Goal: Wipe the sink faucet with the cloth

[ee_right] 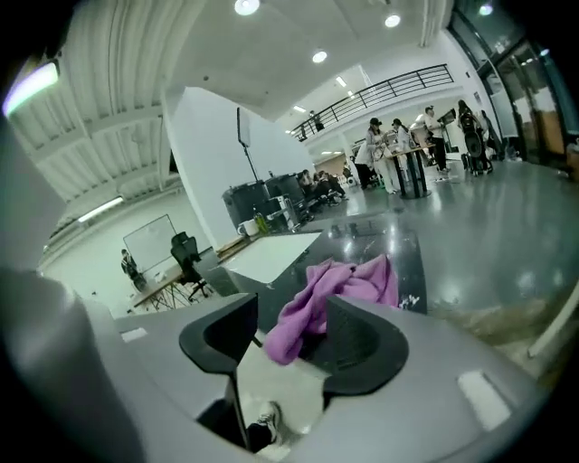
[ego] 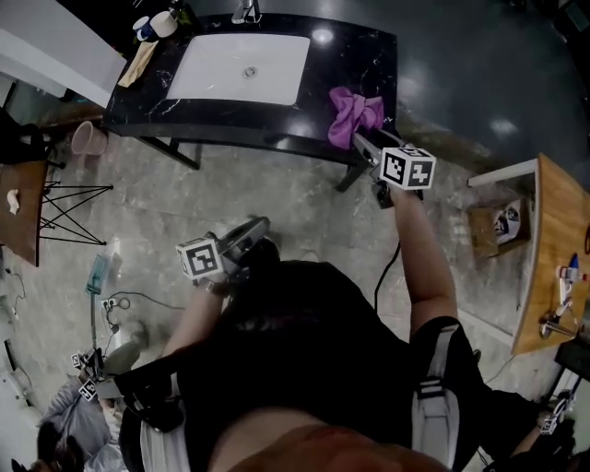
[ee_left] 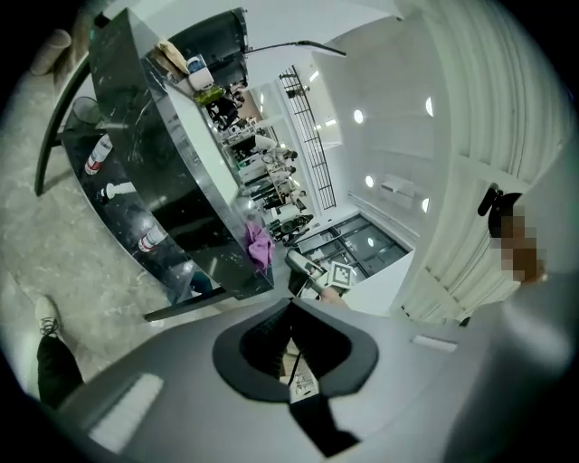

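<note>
A purple cloth (ego: 353, 112) lies bunched on the right front corner of the black counter (ego: 359, 55), hanging a little over its edge. The faucet (ego: 245, 11) stands behind the white sink (ego: 212, 64), far from both grippers. My right gripper (ego: 359, 141) is at the cloth's lower edge. In the right gripper view its jaws stand open (ee_right: 291, 318), with the cloth (ee_right: 339, 285) drooping at their tips and no pad pressing on it. My left gripper (ego: 262, 226) hangs low over the floor, short of the counter, shut (ee_left: 289, 312) with nothing in it.
Cups (ego: 152, 25) and a beige rag (ego: 138, 63) sit at the counter's back left. On the floor are a pink bin (ego: 88, 138), a black wire stand (ego: 64, 207) and a bottle (ego: 99, 272). A wooden table (ego: 558, 249) stands to the right.
</note>
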A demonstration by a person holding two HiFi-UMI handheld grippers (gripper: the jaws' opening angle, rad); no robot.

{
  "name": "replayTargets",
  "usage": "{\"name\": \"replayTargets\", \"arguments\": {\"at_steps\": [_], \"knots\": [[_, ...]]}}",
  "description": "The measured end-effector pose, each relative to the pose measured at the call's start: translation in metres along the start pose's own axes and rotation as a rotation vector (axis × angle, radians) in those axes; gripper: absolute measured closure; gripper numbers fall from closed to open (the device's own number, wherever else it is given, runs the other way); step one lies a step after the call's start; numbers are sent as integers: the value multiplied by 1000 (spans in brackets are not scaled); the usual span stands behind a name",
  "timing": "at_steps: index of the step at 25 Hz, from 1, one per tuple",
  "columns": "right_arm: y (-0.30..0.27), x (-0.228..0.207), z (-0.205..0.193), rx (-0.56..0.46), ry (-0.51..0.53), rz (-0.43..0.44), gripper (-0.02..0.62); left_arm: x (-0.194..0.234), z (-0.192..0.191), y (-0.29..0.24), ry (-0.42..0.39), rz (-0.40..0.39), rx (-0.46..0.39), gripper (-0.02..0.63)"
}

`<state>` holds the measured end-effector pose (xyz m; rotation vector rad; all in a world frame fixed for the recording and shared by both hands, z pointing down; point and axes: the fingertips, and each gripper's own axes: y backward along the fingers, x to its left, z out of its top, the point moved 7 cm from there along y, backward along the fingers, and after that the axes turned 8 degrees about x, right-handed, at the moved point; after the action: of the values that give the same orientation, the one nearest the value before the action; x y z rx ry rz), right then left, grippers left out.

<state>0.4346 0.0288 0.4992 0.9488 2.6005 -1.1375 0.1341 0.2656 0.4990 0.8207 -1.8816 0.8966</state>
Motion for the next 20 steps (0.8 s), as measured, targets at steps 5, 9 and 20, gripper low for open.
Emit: {"name": "replayTargets", "arguments": {"at_steps": [5, 9, 20], "knots": [[-70, -35, 42, 156, 0, -136, 289, 30, 38, 17, 6, -7, -26, 604], [-101, -46, 41, 280, -17, -250, 292, 54, 79, 31, 18, -18, -14, 604], [-90, -12, 72, 154, 10, -298, 483, 108, 184, 73, -15, -77, 22, 604]]}}
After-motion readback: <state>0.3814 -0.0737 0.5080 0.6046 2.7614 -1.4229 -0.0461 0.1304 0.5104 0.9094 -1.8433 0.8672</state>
